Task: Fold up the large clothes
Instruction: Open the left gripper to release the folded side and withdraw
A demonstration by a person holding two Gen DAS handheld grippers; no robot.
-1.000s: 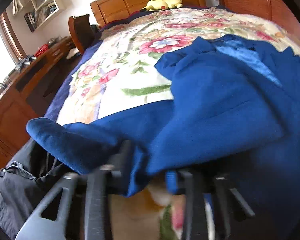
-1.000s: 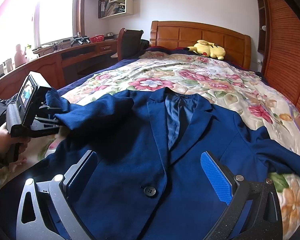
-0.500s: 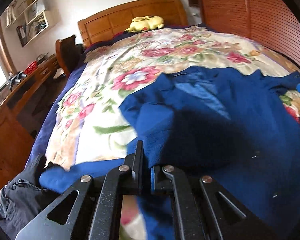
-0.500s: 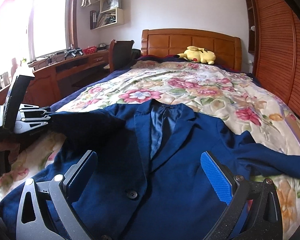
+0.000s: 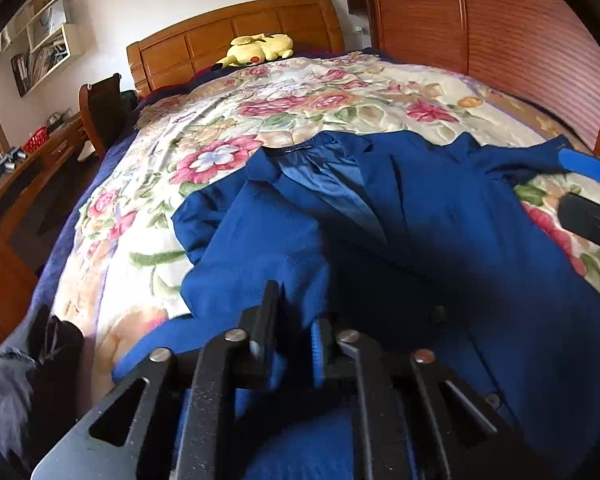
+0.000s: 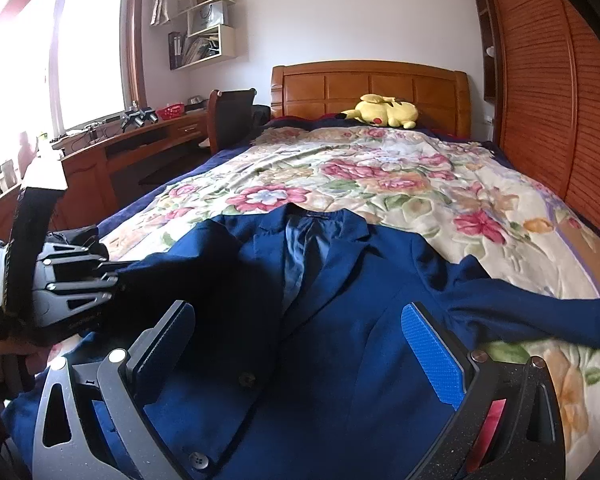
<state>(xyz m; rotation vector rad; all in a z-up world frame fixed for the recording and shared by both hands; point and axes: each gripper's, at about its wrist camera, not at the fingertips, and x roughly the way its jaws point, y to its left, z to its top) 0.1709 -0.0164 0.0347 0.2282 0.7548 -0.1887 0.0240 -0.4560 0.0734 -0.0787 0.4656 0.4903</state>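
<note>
A dark blue suit jacket (image 6: 340, 280) lies face up on the floral bedspread, collar toward the headboard; it also shows in the left wrist view (image 5: 420, 232). My left gripper (image 5: 294, 344) is shut on the jacket's left sleeve (image 5: 252, 256) and holds it folded over the jacket's front; it shows at the left of the right wrist view (image 6: 114, 278). My right gripper (image 6: 300, 344) is open and empty, hovering above the jacket's lower front near a button (image 6: 246, 379). The right sleeve (image 6: 540, 312) lies stretched out to the right.
The floral bedspread (image 6: 380, 176) covers the bed up to a wooden headboard (image 6: 372, 84) with a yellow plush toy (image 6: 384, 110). A wooden slatted wardrobe (image 6: 548, 100) lines the right side. A desk and chair (image 6: 228, 116) stand on the left. Dark clothes (image 5: 16, 368) lie by the bed's left edge.
My left gripper has carried the left sleeve rightward over the jacket's front. My right gripper stays open and has pulled back a little over the lower front.
</note>
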